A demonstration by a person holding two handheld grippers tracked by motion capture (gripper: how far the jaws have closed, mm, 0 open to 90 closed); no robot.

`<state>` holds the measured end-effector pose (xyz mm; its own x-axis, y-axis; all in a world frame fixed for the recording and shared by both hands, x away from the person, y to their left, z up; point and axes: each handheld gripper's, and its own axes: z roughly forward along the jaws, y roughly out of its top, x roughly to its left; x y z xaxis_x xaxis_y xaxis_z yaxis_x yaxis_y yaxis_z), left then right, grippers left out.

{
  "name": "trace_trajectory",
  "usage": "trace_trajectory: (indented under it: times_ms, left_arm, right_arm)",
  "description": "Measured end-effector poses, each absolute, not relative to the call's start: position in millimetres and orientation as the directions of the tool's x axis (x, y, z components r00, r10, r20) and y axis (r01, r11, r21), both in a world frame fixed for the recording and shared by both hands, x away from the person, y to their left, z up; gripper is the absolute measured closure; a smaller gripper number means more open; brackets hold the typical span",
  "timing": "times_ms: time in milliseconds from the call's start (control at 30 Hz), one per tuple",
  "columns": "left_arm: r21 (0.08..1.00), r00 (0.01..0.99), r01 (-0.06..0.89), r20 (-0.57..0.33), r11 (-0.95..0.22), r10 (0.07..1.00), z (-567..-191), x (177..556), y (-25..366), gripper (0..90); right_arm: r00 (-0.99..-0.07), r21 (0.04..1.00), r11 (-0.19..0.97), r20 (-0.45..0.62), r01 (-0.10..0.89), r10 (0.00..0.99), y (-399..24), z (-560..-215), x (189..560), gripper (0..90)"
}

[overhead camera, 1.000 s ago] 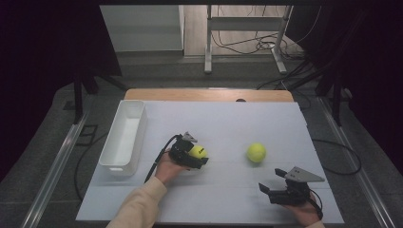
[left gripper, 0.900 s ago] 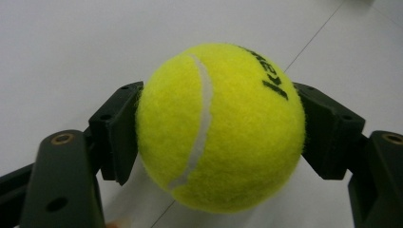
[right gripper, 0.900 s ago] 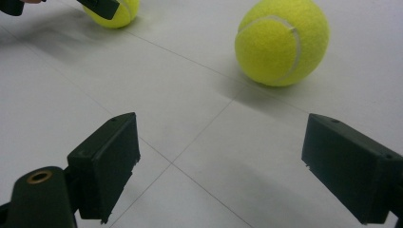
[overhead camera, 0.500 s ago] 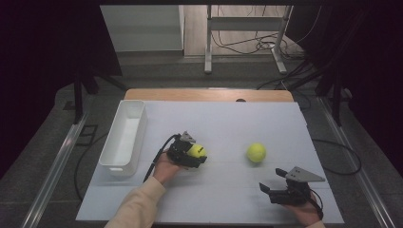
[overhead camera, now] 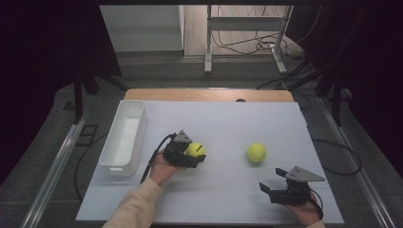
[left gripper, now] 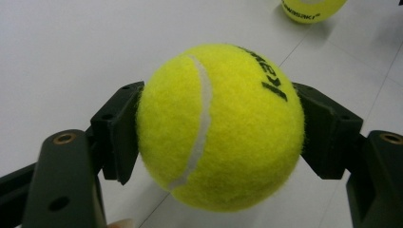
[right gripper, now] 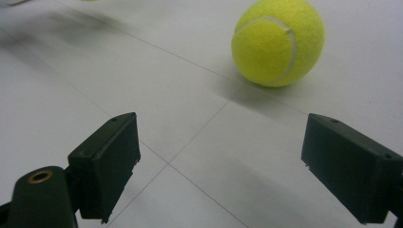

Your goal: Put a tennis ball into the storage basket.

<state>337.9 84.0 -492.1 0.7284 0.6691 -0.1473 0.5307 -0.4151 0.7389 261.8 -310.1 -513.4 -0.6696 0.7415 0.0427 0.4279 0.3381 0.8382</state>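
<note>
— Where do we stand with the left tongs [left gripper: 216,128]?

— We have them clamped on the first tennis ball [left gripper: 219,126], both pads pressed into the felt at its sides. From the high view the ball [overhead camera: 195,150] sits in our grip just above the table [overhead camera: 218,118], a little right of the white bin [overhead camera: 124,137]. So we judge the pick done and the carry to the bin not yet made.

— And the right tongs [right gripper: 235,171]?

— Wide apart and holding nothing, low near the table's front edge. The second tennis ball [right gripper: 278,42] lies on the table ahead of them, apart from the pads; in the high view it [overhead camera: 256,152] rests between our two hands.

— What is left, then?

— As we read it, dropping the held ball into the bin, then fetching the second one.

— Anything in our way?

— Nothing lies between the left tongs and the bin; we only need to clear its near wall. The bin looks empty.
</note>
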Motion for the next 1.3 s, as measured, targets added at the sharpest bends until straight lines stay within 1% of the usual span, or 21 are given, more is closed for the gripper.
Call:
trace_trajectory:
  times_ms: [233,333,500,800,1000,1100,1167,1200,1300]
  left_arm:
    - [0.768,0.715,0.515,-0.140,-0.380,0.685,-484,332,88,26.0]
    - [0.778,0.723,0.496,-0.124,-0.386,0.679,-480,330,89,26.0]
    - [0.787,0.727,0.487,-0.124,-0.379,0.675,-475,329,93,26.0]
    - [0.809,0.715,0.486,-0.151,-0.330,0.682,-468,328,103,26.0]
    - [0.819,0.721,0.472,-0.146,-0.326,0.678,-461,326,107,26.0]
    - [0.826,0.723,0.475,-0.170,-0.303,0.670,-457,326,110,26.0]
    - [0.829,0.723,0.472,-0.169,-0.300,0.670,-455,325,111,25.9]
    - [0.832,0.723,0.459,-0.146,-0.312,0.676,-452,324,112,25.9]
    - [0.840,0.727,0.450,-0.148,-0.303,0.671,-447,322,114,25.9]
  right_arm:
    - [-0.676,0.842,0.339,0.041,0.420,0.736,-309,-512,261,13.0]
    - [-0.670,0.840,0.331,0.051,0.430,0.740,-309,-513,262,13.1]
    - [-0.669,0.834,0.344,0.040,0.431,0.742,-308,-515,264,13.1]
    - [-0.669,0.833,0.345,0.039,0.431,0.742,-308,-515,264,13.2]
    - [-0.668,0.832,0.346,0.039,0.433,0.743,-308,-515,265,13.2]
    - [-0.669,0.831,0.350,0.035,0.432,0.742,-308,-515,264,13.2]
    - [-0.670,0.831,0.350,0.035,0.432,0.742,-308,-515,264,13.2]
    - [-0.670,0.831,0.350,0.035,0.432,0.742,-308,-515,264,13.2]
    - [-0.670,0.832,0.349,0.036,0.431,0.742,-308,-515,264,13.3]
